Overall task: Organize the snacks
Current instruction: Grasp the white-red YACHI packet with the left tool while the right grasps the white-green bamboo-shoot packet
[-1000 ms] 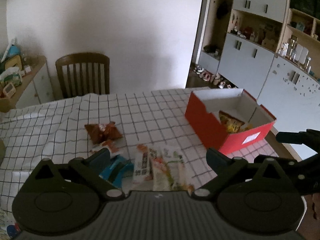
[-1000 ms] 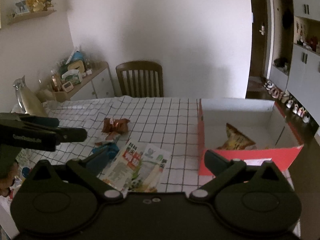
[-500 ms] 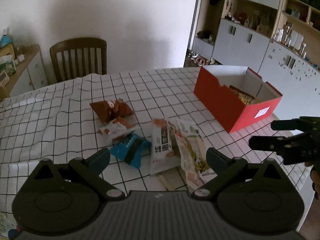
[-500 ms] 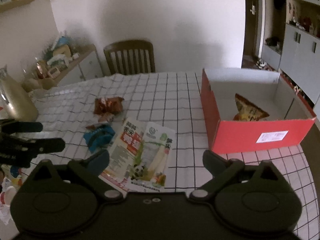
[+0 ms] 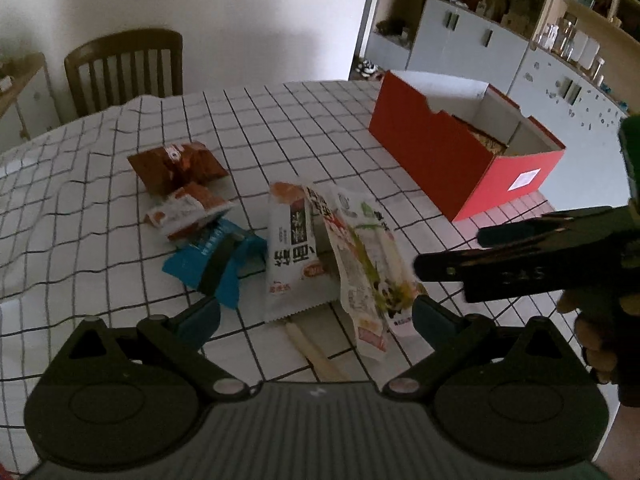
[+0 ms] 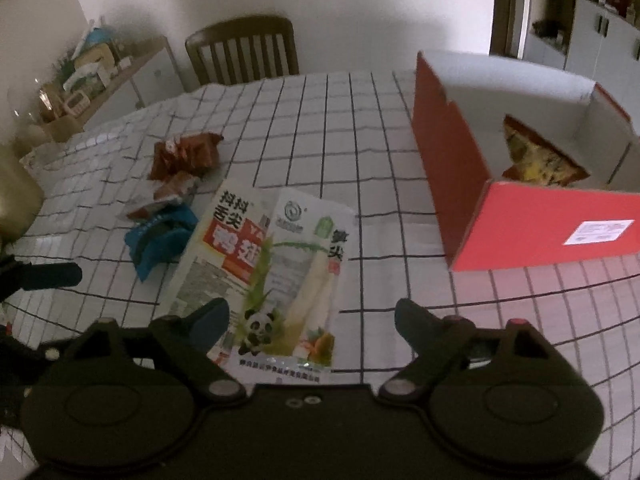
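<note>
Right wrist view: my right gripper [image 6: 310, 318], wide open and empty, sits just before the bamboo-shoot packet [image 6: 298, 276], whose long axis points away from me.

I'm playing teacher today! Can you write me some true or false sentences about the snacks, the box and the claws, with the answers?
1. The red box has a snack bag inside. True.
2. The right claw is squeezing the panda packet. False: it is open, holding nothing.
3. The blue packet lies in the box. False: it lies on the checked tablecloth.
4. The left claw is open. True.
5. A wooden chair stands behind the table. True.
</note>
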Demonstrator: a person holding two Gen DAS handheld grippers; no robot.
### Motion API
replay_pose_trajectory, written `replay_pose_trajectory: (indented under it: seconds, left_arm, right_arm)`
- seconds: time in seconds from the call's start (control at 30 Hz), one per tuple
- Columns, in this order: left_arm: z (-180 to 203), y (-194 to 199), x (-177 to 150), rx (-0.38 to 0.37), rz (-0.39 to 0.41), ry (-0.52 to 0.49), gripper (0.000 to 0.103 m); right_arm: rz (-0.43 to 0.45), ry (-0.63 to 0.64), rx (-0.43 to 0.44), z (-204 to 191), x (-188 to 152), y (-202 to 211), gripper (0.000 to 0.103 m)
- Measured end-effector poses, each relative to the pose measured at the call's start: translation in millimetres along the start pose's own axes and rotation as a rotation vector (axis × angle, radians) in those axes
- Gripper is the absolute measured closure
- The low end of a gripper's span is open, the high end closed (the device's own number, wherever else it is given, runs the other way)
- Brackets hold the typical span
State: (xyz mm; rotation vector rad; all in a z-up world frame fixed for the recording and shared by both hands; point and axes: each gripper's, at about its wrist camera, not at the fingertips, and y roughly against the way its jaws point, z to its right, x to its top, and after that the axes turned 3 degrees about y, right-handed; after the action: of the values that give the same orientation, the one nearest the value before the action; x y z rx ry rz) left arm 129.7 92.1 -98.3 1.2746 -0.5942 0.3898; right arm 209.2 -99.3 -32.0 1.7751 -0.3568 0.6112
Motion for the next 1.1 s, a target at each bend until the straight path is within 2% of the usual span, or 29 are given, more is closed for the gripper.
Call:
replay_pose_trajectory:
  seconds: [0.17, 0.27, 0.33, 0.4, 0.57, 0.7, 0.8, 0.93, 1.03, 1.1]
  left_arm:
    - [-2.4, -16.9, 4.0, -0.009, -0.034, 0.014, 0.001]
    - [-6.0, -24.8, 6.6, -0.008, -0.053, 0.023, 0.005]
    - [-9.5, -29.8, 8.5, -0.025, -0.071, 0.035, 0.010]
    - [-11.8, -34.0, 9.9, -0.045, -0.088, 0.043, 0.019]
    - [-15.3, -46.7, 12.6, -0.109, -0.156, 0.077, 0.041]
    - [-11.5, -55.9, 13.3, -0.141, -0.196, 0.061, 0.047]
    - [-5.7, -61.5, 13.1, -0.147, -0.213, 0.043, 0.053]
    - [0.1, -71.4, 13.2, -0.148, -0.238, 0.046, 0.060]
    - [4.0, -79.1, 14.5, -0.149, -0.259, 0.050, 0.063]
    - [6.2, -83.0, 15.5, -0.153, -0.266, 0.048, 0.063]
  right_arm:
    - [-0.046, -0.004, 0.011, 0.3, 6.2, -23.0, 0.016]
    - [-0.070, -0.003, 0.015, 1.0, 8.8, -34.7, 0.018]
    - [-0.088, 0.001, 0.009, 1.1, 10.4, -42.2, 0.020]
    - [-0.102, -0.005, 0.017, 2.4, 11.7, -47.9, 0.024]
    - [-0.125, 0.005, 0.029, 1.5, 16.5, -56.1, 0.025]
    - [-0.145, 0.024, 0.013, 1.3, 21.0, -62.8, 0.025]
    - [-0.171, 0.015, 0.001, 3.5, 20.9, -69.1, 0.031]
    - [-0.170, 0.042, -0.020, -0.7, 18.7, -70.3, 0.033]
    - [-0.161, 0.055, -0.043, -0.6, 17.6, -68.6, 0.044]
    - [-0.155, 0.057, -0.057, 2.3, 17.4, -66.0, 0.057]
